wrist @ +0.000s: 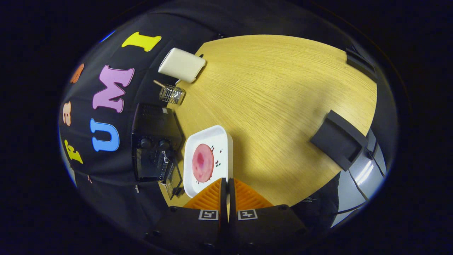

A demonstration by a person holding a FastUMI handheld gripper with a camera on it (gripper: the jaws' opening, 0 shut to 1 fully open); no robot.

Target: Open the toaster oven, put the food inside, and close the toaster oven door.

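Note:
A white square plate (221, 141) carries a round pink slice of food (202, 162). My gripper (227, 181) is shut on the plate's near rim, with one finger on each side of the edge. The plate seems to be held just above the wooden table (276, 92). Right beside the plate stands the black toaster oven (154, 131), close to the booth wall. Its door (173, 179) is swung open, and the two knobs on its front are visible.
Beyond the oven are a small glass jar (172, 94) with a stick in it and a cream-white box (181, 64). A black holder (338, 140) sits at the table's other edge. Between them lies a wide stretch of bare wood.

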